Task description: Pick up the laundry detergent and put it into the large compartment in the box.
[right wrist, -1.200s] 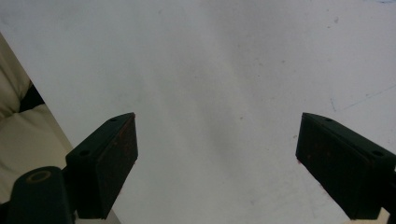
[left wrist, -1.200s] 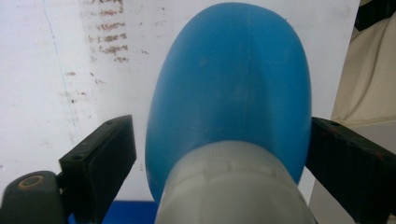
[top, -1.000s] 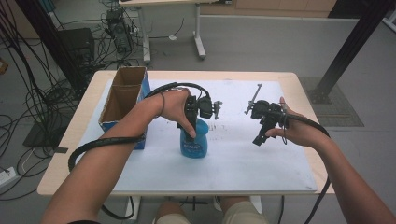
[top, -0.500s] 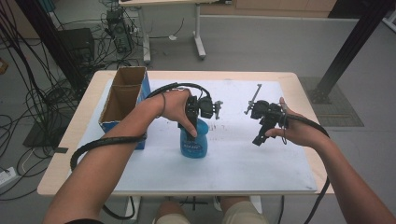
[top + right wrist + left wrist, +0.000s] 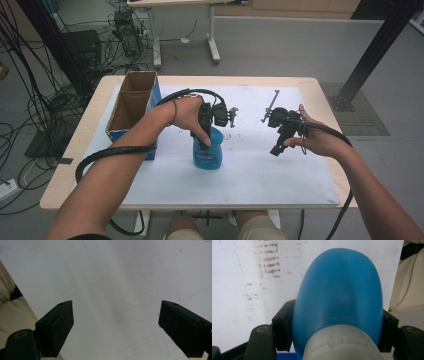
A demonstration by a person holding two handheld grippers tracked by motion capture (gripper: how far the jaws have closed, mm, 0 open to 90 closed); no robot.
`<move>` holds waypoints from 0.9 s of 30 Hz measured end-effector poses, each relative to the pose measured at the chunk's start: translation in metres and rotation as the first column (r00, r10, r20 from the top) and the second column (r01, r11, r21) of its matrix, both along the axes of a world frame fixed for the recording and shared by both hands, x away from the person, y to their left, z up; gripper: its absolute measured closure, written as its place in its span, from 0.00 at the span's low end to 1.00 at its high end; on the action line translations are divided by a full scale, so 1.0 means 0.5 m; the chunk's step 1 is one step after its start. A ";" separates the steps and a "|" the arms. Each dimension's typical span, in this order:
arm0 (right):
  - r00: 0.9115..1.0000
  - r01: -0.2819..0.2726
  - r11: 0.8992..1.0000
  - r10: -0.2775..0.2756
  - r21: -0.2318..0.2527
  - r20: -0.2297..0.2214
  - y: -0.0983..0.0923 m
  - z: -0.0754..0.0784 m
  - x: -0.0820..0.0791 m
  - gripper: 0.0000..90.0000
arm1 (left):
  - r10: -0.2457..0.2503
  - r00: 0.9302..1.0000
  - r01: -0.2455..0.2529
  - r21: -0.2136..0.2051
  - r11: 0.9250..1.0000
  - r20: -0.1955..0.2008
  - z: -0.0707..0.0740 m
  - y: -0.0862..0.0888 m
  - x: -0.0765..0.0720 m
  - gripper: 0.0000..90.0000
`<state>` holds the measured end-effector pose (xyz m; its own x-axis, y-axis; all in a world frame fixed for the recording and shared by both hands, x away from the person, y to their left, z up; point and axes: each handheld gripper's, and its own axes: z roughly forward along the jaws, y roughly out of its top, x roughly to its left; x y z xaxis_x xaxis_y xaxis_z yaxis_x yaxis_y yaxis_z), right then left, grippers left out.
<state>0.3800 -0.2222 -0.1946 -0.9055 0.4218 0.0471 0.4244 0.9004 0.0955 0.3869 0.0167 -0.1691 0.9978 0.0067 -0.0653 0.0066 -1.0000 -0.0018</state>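
A light wooden table [image 5: 75, 165] stands in front of the person, most of its top covered by a white sheet [image 5: 280, 175]. At the sheet's far left corner sits an open cardboard box [image 5: 131, 102] with blue sides. Near the middle of the sheet a blue bottle [image 5: 207, 150] with a white cap stands upright. The left tool [image 5: 204, 131] comes down on it from above; its jaws have just been closing and now pinch the bottle on both sides just below the cap, seen close in the left gripper view [image 5: 338, 297]. The right tool [image 5: 276, 149] hangs well apart to the right over bare sheet, jaws spread wide with nothing between them [image 5: 116, 327]
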 end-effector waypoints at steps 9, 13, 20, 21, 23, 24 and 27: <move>1.000 -0.002 1.000 0.002 -0.002 0.001 0.003 0.001 0.000 0.14 | -0.005 1.000 0.005 0.000 1.000 -0.004 0.000 0.000 0.002 0.40; 1.000 -0.005 1.000 0.005 -0.004 0.000 0.006 0.001 0.001 0.14 | -0.008 1.000 0.008 -0.001 1.000 -0.002 0.000 0.000 0.001 0.40; 1.000 -0.008 1.000 0.008 -0.004 -0.002 0.010 -0.001 0.002 0.14 | -0.013 1.000 0.013 0.003 1.000 -0.001 0.001 -0.001 0.000 0.41; 1.000 -0.009 1.000 0.009 -0.005 -0.002 0.010 -0.001 0.002 0.14 | -0.014 1.000 0.014 0.004 1.000 -0.001 0.001 -0.001 0.000 0.41; 1.000 -0.009 1.000 0.009 -0.003 -0.002 0.010 -0.001 0.002 0.14 | -0.015 1.000 0.015 0.005 1.000 -0.001 0.001 -0.002 0.000 0.41; 1.000 -0.009 1.000 0.009 -0.004 -0.002 0.010 -0.001 0.002 0.14 | -0.014 1.000 0.014 0.005 1.000 -0.002 0.001 -0.002 0.000 0.41; 1.000 -0.008 1.000 0.008 -0.003 -0.001 0.009 0.000 0.002 0.14 | -0.017 1.000 0.017 0.013 1.000 -0.002 0.001 -0.006 0.000 0.41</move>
